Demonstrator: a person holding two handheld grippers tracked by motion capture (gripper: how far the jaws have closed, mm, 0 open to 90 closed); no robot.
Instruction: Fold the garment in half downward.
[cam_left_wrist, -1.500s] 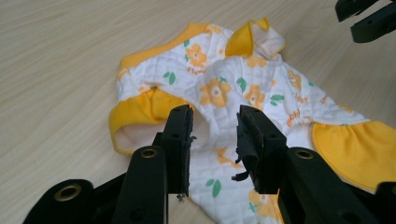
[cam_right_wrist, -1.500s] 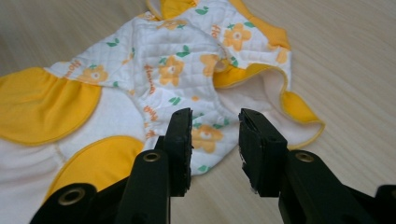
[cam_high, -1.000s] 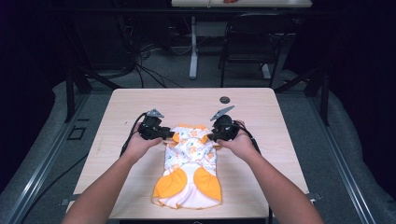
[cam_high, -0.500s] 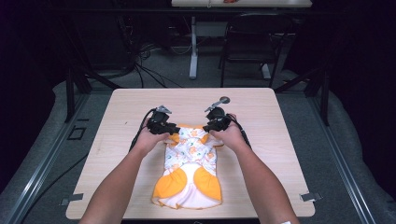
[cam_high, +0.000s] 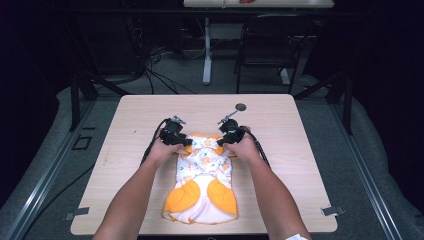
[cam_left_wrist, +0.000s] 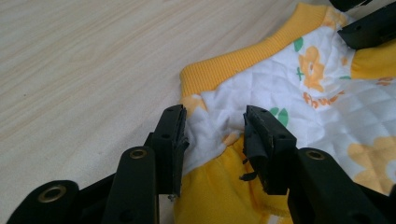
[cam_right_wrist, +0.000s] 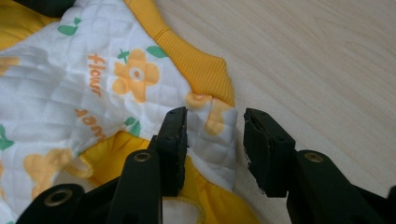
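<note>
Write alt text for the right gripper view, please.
The right gripper's two black jaws stand open over the corner of a white quilted baby garment printed with orange flowers, beside its ribbed yellow-orange band. Pale wood-grain table lies to the right.

I see a pale, matt wooden table top (cam_high: 150, 125) with fine straight grain, smooth under everything. On it lies a white quilted cloth baby garment (cam_high: 202, 175), soft and stitched in diamonds, printed with orange flowers; its yellow-orange ribbed knit neckband (cam_left_wrist: 243, 60) looks coarser. My left gripper (cam_left_wrist: 215, 135) and right gripper (cam_right_wrist: 215, 135) have matt black plastic jaws with small metal rivets.
</note>
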